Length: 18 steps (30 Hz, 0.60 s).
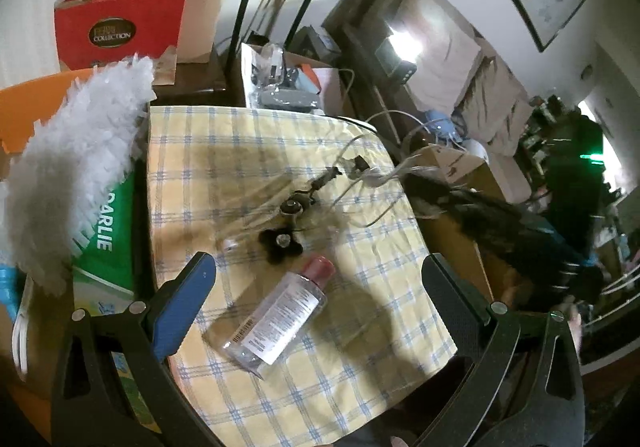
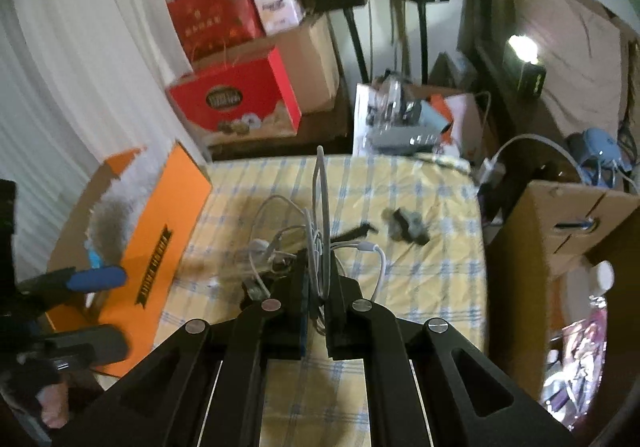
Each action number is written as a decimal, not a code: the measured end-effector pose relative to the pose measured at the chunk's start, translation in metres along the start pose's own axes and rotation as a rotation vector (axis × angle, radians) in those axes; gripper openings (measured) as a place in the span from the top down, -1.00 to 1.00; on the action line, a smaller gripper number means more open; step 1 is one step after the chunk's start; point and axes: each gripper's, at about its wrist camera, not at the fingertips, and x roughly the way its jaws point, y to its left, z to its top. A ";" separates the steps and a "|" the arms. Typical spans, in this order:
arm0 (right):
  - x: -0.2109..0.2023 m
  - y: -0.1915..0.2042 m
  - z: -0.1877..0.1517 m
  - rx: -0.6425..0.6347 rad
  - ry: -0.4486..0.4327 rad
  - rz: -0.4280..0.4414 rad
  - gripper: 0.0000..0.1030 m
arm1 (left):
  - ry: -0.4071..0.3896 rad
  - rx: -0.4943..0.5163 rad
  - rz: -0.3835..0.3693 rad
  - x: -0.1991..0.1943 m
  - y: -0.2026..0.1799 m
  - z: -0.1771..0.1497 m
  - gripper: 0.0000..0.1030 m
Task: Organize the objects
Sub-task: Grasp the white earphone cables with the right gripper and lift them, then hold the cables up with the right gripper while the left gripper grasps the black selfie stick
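Note:
A clear bottle with a pink cap lies on the yellow checked tablecloth between the open fingers of my left gripper, which hovers above it. A black hair clip and a small dark item lie beyond the bottle. My right gripper is shut on a bundle of white cable and holds it above the cloth. The cable also shows in the left wrist view, with the right gripper blurred at the right. A dark clip lies on the cloth. My left gripper shows at the left.
An orange box with a white fluffy duster stands left of the table. A brown cardboard box stands to the right. Red gift boxes and a box of clutter lie behind. A green carton sits at left.

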 end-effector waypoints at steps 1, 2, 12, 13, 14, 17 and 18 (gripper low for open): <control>-0.009 0.000 0.003 0.001 -0.018 -0.001 0.92 | 0.000 -0.005 0.006 0.001 0.001 0.001 -1.00; -0.015 -0.001 0.004 0.002 -0.031 -0.003 0.92 | 0.000 -0.008 0.009 0.001 0.001 0.003 -1.00; -0.079 -0.006 0.026 0.011 -0.144 -0.020 0.92 | 0.028 -0.010 0.059 0.020 0.001 0.018 -1.00; -0.086 -0.006 0.028 0.014 -0.158 -0.020 0.92 | 0.030 -0.006 0.068 0.022 0.000 0.019 -1.00; -0.092 -0.007 0.029 0.014 -0.167 -0.022 0.92 | 0.035 -0.003 0.078 0.025 -0.001 0.021 -1.00; -0.105 -0.010 0.032 0.022 -0.177 -0.040 0.92 | 0.050 0.013 0.102 0.036 -0.004 0.027 -0.99; -0.109 -0.012 0.032 0.028 -0.179 -0.039 0.92 | 0.054 0.026 0.116 0.040 -0.006 0.029 -0.99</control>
